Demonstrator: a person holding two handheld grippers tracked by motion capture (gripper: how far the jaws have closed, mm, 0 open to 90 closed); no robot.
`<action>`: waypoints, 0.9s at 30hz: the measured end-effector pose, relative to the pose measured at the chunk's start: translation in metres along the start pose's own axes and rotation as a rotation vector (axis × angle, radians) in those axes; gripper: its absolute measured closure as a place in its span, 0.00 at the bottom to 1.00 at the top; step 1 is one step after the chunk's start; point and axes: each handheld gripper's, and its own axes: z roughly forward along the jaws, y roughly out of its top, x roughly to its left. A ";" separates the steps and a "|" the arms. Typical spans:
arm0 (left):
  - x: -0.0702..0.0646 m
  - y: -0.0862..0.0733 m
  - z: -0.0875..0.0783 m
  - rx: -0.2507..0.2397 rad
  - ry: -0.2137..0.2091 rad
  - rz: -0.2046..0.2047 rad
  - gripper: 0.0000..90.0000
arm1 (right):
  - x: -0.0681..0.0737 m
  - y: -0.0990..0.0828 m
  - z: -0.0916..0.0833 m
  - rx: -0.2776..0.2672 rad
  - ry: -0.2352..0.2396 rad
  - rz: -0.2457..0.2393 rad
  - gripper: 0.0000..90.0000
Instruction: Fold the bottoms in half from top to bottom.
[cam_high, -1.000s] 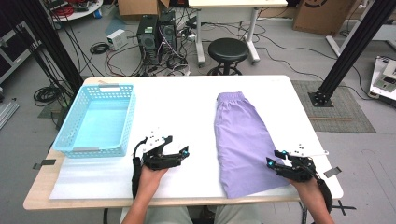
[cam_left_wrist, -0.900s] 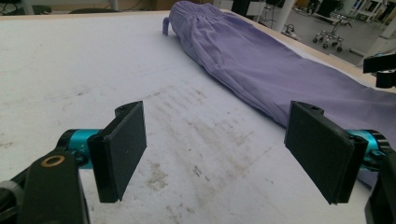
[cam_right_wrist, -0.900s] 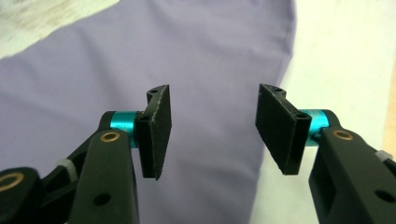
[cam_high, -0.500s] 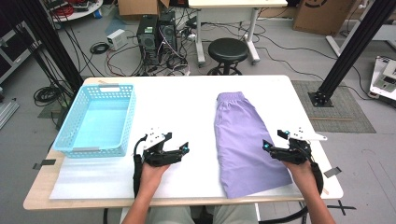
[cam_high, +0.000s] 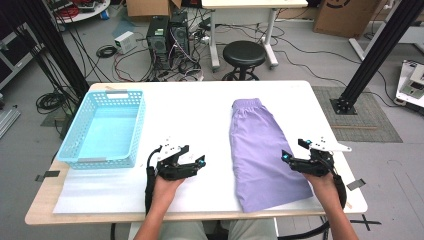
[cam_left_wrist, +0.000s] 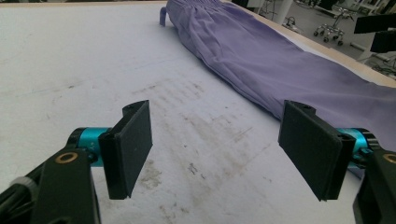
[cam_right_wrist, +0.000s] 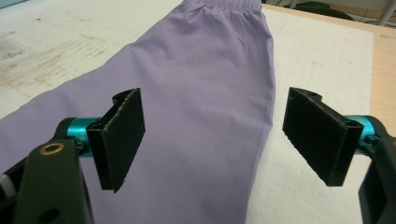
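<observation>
High view: the purple shorts (cam_high: 260, 150) lie flat on the right half of the white surface (cam_high: 200, 107), waistband at the far end, hem toward the person. The right gripper (cam_high: 295, 154) hovers at the shorts' right edge near the hem; its fingers stand wide apart after just opening, with nothing pressed between them. In the right gripper view, the purple cloth (cam_right_wrist: 196, 93) spreads beneath and between the fingers (cam_right_wrist: 122, 135), untouched by the pads. The left gripper (cam_high: 199, 161) sits over bare surface, just left of the shorts, fingers open though slightly narrowed, holding nothing. A light blue basket (cam_high: 80, 150) stands at the surface's left side, well apart from the shorts.
</observation>
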 end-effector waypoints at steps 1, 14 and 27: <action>0.000 0.000 0.000 -0.002 0.001 0.000 0.29 | 0.000 0.000 0.000 0.001 -0.001 -0.002 0.24; -0.015 -0.001 0.010 0.032 -0.055 -0.036 0.27 | 0.003 -0.004 0.004 0.026 -0.005 -0.022 0.27; -0.059 -0.011 0.044 0.221 -0.191 -0.059 0.53 | -0.002 -0.011 0.005 0.107 -0.012 0.002 0.49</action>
